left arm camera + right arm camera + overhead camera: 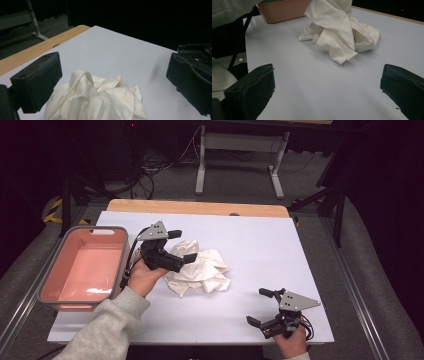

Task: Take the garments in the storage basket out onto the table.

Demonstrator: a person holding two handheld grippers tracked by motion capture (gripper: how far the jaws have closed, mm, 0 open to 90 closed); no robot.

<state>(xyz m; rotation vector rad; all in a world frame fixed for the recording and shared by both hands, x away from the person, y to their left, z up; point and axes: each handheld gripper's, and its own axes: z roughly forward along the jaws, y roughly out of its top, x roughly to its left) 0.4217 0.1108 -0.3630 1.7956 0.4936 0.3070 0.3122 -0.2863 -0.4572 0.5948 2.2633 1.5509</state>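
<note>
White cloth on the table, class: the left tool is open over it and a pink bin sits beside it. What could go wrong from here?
1. The white cloth is crumpled in loose folds, so the open left tool may pinch one layer and the rest may trail.
2. The pink bin overhangs the table edge; a nudge could tip it.
3. The right tool, open near the front edge, is far from the cloth and cannot readily help.

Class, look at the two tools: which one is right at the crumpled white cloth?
The left tool, open jaws over the cloth beside the pink bin. The right tool sits apart, near the table's front edge.
</note>
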